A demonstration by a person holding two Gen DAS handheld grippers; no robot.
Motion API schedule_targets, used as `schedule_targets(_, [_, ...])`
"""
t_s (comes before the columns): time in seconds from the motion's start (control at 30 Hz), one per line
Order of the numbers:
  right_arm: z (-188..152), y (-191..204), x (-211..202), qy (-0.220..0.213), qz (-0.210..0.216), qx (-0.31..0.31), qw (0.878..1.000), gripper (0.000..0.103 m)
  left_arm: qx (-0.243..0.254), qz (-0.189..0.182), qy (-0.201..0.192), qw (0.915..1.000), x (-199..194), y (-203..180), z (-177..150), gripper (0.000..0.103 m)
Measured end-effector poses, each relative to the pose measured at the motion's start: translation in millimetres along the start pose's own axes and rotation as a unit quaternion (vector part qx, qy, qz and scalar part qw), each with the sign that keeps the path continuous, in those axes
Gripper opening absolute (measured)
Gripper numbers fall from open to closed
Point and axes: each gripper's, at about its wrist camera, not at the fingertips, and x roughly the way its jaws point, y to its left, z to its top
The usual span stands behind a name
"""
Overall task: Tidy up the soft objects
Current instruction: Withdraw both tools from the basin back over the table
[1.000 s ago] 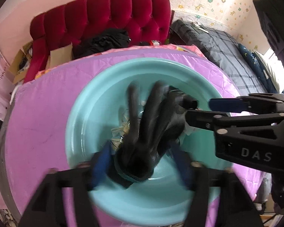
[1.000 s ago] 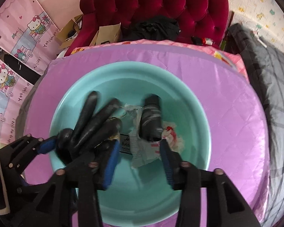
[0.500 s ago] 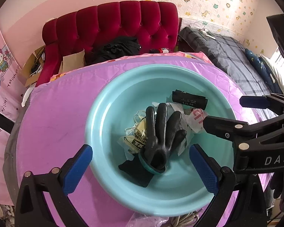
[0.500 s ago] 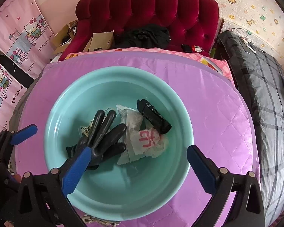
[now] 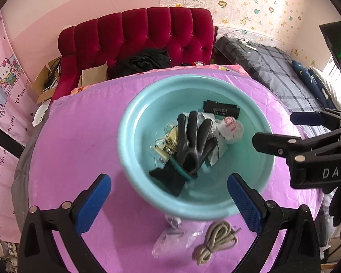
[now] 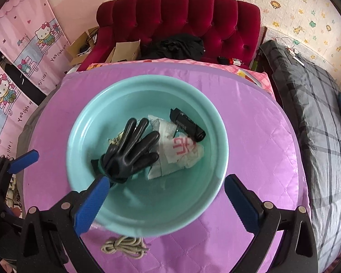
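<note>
left gripper (image 5: 168, 201) – black frame, silver screws | fingers (image 5: 93, 203) – blue pads | "DAS" lettering

White capitals "DAS" stand on the black body of the right tongs (image 5: 307, 127) where it enters the left wrist view from the right. The pink cartoon-cat curtain (image 6: 22, 72) on the wall beyond the tabletop's left edge carries slanted dark-red lettering that repeats: "You light up my life!", cut off in places by the folds and the frame. In the teal basin (image 6: 79, 122), a crumpled white wrapper (image 6: 181, 147) bears large red characters that cannot be made out. The black rolled item (image 5: 220, 109) near the basin's far side has a line of small white print, too fine to read. A yellowish packet (image 5: 170, 141) under the black glove (image 5: 193, 141) shows dark print, also illegible.
</note>
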Motion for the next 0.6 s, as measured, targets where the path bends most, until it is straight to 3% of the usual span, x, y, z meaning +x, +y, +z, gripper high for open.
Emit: schedule_targets(0.6, [-66.2, 18.0, -37.8, -0.023, -0.010, 0.007, 1.000, 0.103, 0.019, -0.005, -0.019, 0.9996, -35.4, 0.1, -66.7, 0.103])
